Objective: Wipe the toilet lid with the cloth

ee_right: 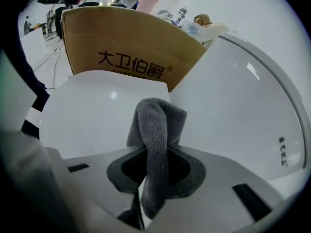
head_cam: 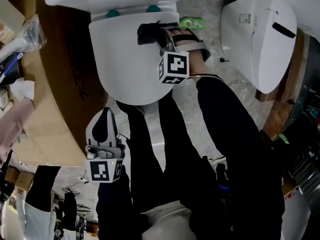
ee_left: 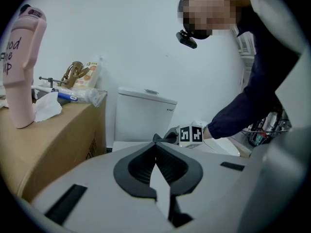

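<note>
- My right gripper (ee_right: pixel 154 148) is clenched on the cloth (ee_right: pixel 156 123). A thick grey fold runs down between the jaws, and a bunched loop sticks out past the tips.
- The toilet lid (ee_right: pixel 95 113) lies just ahead of and below those tips. From the head view the cloth (head_cam: pixel 148 33) sits over the lid's (head_cam: pixel 125 64) far part, up by the hinge. I cannot tell whether the loop is pressing on the lid or hanging just off it.
- My left gripper (head_cam: pixel 104 114) is closed on nothing, with its tips meeting in its own view (ee_left: pixel 155 147). It hangs well back from the lid's near edge and looks across at the right one.
- A cardboard box (ee_right: pixel 129 57) stands beyond the lid, straight ahead of the right jaws.
- I judge the cloth to be light, soft and floppy. It gives no push of its own, so wiping pressure has to come from bringing the jaw tips down close.
- The grip is at mid-fold, which looks sound, because a corner hold would let the cloth trail and roll up.
- The lid looks glossy, hard and domed, so I expect the fleece to slide easily over it. The bare jaws would skid on that surface, so I'd keep the pad under the tips.
</note>
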{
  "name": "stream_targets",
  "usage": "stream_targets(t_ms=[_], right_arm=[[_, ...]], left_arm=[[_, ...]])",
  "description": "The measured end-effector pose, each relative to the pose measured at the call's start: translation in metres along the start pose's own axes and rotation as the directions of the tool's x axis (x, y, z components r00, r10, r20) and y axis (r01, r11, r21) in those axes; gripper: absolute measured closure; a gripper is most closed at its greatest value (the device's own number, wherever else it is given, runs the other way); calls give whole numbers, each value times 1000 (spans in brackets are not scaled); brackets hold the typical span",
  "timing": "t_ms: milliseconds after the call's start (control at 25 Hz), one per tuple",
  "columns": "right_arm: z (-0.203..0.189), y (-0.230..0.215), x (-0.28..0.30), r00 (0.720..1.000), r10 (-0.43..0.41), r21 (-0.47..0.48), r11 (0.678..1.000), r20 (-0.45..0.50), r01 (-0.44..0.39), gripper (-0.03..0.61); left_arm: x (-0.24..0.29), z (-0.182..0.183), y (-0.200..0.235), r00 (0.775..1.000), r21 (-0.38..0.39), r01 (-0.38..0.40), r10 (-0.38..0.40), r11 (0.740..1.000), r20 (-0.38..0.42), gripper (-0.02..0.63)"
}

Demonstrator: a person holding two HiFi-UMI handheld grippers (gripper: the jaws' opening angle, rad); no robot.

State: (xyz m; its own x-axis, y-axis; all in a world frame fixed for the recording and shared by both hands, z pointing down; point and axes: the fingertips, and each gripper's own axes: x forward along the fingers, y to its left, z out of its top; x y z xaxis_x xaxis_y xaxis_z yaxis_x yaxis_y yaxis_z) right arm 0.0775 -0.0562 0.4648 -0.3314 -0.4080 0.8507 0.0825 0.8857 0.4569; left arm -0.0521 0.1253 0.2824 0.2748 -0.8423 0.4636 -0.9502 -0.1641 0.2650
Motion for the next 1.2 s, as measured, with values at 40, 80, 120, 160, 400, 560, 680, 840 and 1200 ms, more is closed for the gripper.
stream_targets(t_ms=[40, 80, 120, 160, 400, 560, 680, 840, 1200], right_arm=[[4, -7, 6, 1000, 0, -23, 1000, 3, 0, 505], [7, -14, 13, 1000, 0, -43, 999, 6, 0, 505], [10, -21, 20, 1000, 1, -58, 998, 7, 0, 505], [13, -27, 27, 1000, 2, -66, 998, 6, -1, 505], [23, -52, 62, 999, 9, -62, 998, -33, -11, 505], [23, -51, 77, 997, 11, -76, 997, -74, -16, 505], [22, -43, 84, 995, 14, -100, 995, -97, -24, 505], [23, -34, 84, 995, 9, -75, 997, -96, -17, 506], [23, 23, 64, 994, 63, -99, 993, -90, -72, 506]], left_arm=[[-1, -1, 2, 1000, 0, -7, 7, 1000, -1, 601], [-1, -2, 3, 1000, -4, -14, 14, 1000, 0, 601], [-1, -3, 4, 1000, -9, -22, 22, 1000, 0, 601], [-1, -3, 6, 1000, -15, -31, 31, 999, 1, 601], [-4, -12, 11, 997, -31, -66, 65, 997, -29, 600], [-4, -15, 12, 997, -42, -76, 75, 996, -24, 601], [-6, -20, 13, 996, -39, -76, 74, 996, -49, 601], [-6, -22, 15, 996, -38, -71, 69, 997, -53, 601], [-11, -21, 12, 998, -23, -41, 40, 999, -44, 600]])
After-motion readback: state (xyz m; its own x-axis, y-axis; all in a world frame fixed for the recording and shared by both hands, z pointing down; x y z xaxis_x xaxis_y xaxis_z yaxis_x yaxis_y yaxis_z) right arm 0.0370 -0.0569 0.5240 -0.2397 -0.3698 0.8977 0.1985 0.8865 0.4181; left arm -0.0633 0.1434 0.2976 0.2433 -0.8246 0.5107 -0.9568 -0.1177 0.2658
